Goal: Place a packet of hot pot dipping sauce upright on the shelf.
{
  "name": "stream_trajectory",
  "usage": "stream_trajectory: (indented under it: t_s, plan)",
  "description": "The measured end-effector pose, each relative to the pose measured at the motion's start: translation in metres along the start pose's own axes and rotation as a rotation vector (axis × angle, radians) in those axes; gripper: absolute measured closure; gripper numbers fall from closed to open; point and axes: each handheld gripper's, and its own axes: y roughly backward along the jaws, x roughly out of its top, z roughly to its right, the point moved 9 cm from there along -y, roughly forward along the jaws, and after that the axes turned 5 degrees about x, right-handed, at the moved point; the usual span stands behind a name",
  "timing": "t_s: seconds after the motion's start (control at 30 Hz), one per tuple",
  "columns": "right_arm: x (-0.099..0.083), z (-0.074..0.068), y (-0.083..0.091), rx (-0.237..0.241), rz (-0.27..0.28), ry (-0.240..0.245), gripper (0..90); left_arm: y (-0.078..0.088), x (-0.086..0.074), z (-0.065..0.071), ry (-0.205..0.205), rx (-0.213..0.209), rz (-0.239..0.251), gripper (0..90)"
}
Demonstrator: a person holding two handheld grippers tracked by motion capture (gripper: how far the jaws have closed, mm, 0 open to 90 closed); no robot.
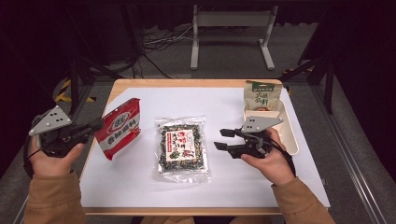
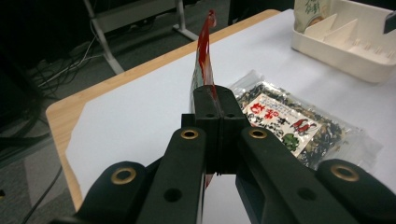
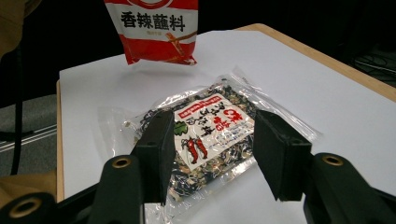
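Note:
My left gripper (image 1: 96, 125) is shut on the edge of a red and white seasoning packet (image 1: 119, 127), which hangs lifted above the table's left side. In the left gripper view the packet (image 2: 204, 56) shows edge-on, pinched between the closed jaws (image 2: 216, 107). A clear bag of dark dried mix with a red label (image 1: 182, 146) lies flat at the table's middle. My right gripper (image 1: 222, 139) is open, just right of that bag and pointing at it. In the right gripper view the bag (image 3: 205, 128) lies beyond the spread jaws (image 3: 212, 144), with the red packet (image 3: 154, 28) hanging behind.
A cream divided tray (image 1: 288, 128) stands at the right, with a green and white pouch (image 1: 259, 97) upright in its far end. White paper (image 1: 224, 177) covers the wooden table (image 1: 196, 83). A metal stand's feet (image 1: 229, 42) rest on the floor behind.

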Motion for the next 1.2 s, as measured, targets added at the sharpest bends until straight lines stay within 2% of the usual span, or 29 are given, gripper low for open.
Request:
stream_trajectory:
  t_s: [0.1, 0.2, 0.27, 0.3, 0.43, 0.47, 0.5, 0.7, 0.87, 1.0, 1.03, 1.07, 1.1, 1.2]
  plan:
    - [0.003, -0.003, -0.005, 0.009, 0.000, 0.010, 47.3, 0.000, 0.009, 0.011, -0.018, -0.032, 0.027, 89.7]
    - [0.006, -0.007, -0.012, 0.019, -0.006, 0.027, 45.6, 0.000, 0.021, 0.029, -0.051, -0.069, 0.062, 89.7]
    - [0.008, -0.009, -0.016, 0.026, -0.005, 0.036, 44.0, 0.000, 0.028, 0.041, -0.067, -0.114, 0.073, 89.8]
    - [0.008, -0.009, -0.016, 0.026, -0.005, 0.036, 44.0, 0.000, 0.028, 0.041, -0.067, -0.114, 0.073, 89.7]
    - [0.012, -0.012, -0.025, 0.039, -0.003, 0.052, 40.6, -0.001, 0.040, 0.065, -0.094, -0.194, 0.103, 89.8]
    - [0.014, -0.015, -0.030, 0.054, 0.001, 0.060, 39.7, -0.003, 0.045, 0.076, -0.119, -0.228, 0.112, 89.8]
    - [0.014, -0.015, -0.030, 0.054, 0.001, 0.060, 39.7, -0.003, 0.045, 0.076, -0.119, -0.228, 0.112, 89.8]
    - [0.022, -0.023, -0.042, 0.087, 0.016, 0.092, 37.8, -0.007, 0.054, 0.106, -0.179, -0.304, 0.118, 89.8]
    - [0.026, -0.028, -0.048, 0.116, 0.035, 0.105, 37.3, -0.013, 0.055, 0.119, -0.204, -0.354, 0.120, 89.8]
    - [0.027, -0.032, -0.050, 0.138, 0.042, 0.114, 39.0, -0.017, 0.055, 0.124, -0.214, -0.380, 0.125, 89.8]
    - [0.027, -0.034, -0.050, 0.144, 0.044, 0.117, 41.1, -0.018, 0.055, 0.126, -0.234, -0.387, 0.132, 89.8]
    - [0.026, -0.038, -0.050, 0.169, 0.049, 0.122, 49.8, -0.019, 0.055, 0.129, -0.237, -0.400, 0.136, 89.7]
    - [0.026, -0.040, -0.050, 0.177, 0.057, 0.124, 53.2, -0.020, 0.055, 0.130, -0.241, -0.403, 0.139, 89.8]
    - [0.026, -0.045, -0.049, 0.205, 0.079, 0.118, 58.5, -0.021, 0.055, 0.131, -0.248, -0.407, 0.141, 89.8]
